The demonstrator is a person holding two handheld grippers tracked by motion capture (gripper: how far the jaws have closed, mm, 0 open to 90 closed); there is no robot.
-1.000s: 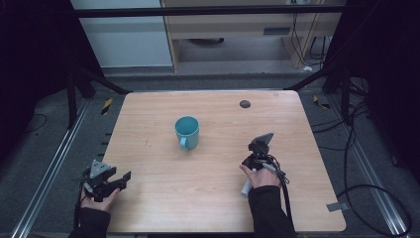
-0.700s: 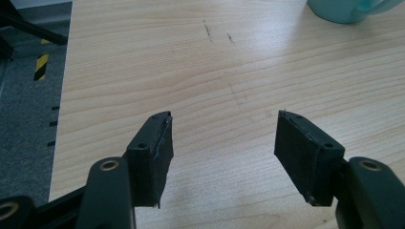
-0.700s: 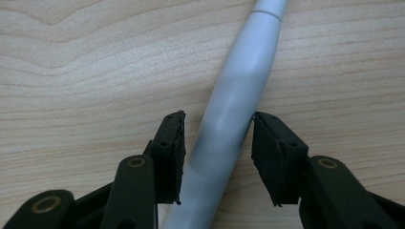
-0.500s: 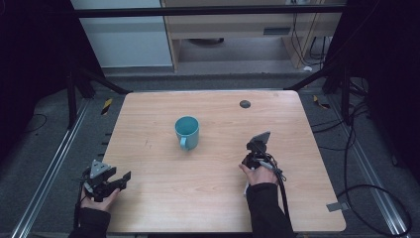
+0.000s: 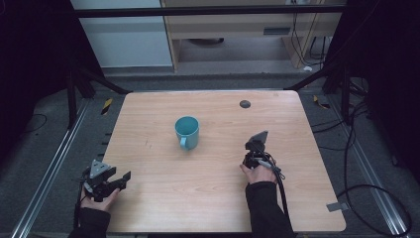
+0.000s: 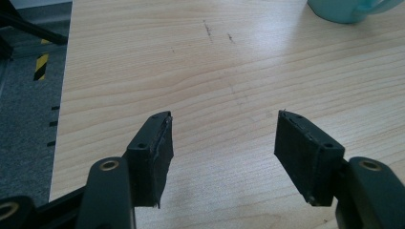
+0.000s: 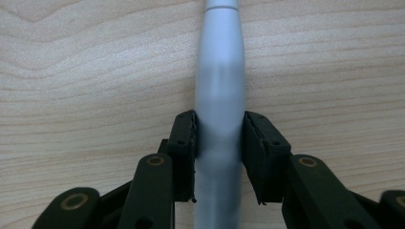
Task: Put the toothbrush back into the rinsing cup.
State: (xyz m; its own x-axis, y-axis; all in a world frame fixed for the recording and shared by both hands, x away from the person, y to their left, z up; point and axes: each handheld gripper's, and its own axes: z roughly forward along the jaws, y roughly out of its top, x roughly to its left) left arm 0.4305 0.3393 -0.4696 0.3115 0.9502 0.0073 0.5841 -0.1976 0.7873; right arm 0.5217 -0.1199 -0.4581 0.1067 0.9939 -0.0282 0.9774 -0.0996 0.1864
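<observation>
My right tool, lower right of centre in the high view, has just closed its jaws on a grey pen-like rod, blurred and cut off at both frame edges. My left tool stands open over bare table. A teal mug sits mid-frame.

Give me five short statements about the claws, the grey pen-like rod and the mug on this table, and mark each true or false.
1. The right claw is clamped on a grey pen-like rod. True.
2. The left claw holds the teal mug. False: its jaws stand open and empty, far from the mug.
3. The mug stands upright on the wooden table. True.
4. The mug lies between the right claw's pads. False: the rod does.
5. A small dark disc lies near the table's far edge. True.
</observation>
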